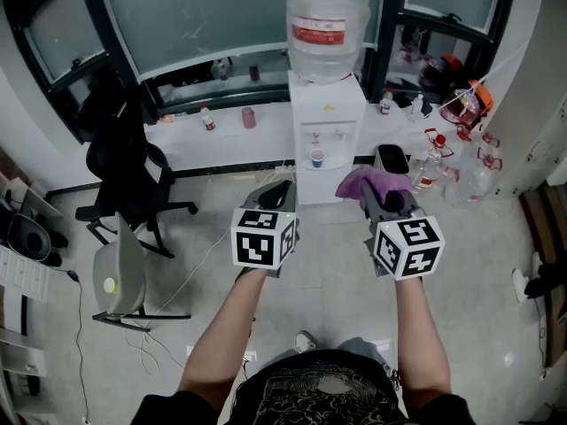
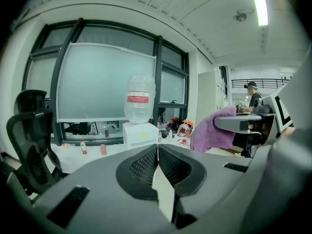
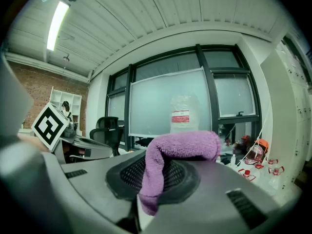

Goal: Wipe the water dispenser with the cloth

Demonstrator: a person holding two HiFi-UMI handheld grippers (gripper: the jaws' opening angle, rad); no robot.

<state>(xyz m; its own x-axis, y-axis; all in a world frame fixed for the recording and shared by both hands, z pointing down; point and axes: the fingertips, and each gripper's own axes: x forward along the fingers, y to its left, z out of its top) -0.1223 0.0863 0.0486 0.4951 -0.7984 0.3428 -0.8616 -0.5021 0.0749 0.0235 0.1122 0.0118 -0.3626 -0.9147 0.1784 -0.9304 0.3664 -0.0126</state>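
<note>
— Jaws first: how do they stand?

— The left gripper is pressed fully together with nothing between its pads. The right gripper is clamped on the purple cloth, which folds over the jaw tips and hangs down between them.

— Has any wiping begun?

— I'd say not. The white water dispenser stands against the low window ledge, well ahead of the 2 grippers, and the cloth is clear of it. By my reckoning the whole job is left: top, front and sides.

— Room to get in?

— Open floor runs straight up to its front. On the left, a black office chair sits well apart. The right side is tighter, with a black bin just beside the cabinet and a cluster of plastic bottles near it on the floor. The big water bottle sits on top, so the lid can only be wiped around its neck. 1 small cup stands in the tap niche and could be knocked over. White cables trail across the floor at the left.
</note>
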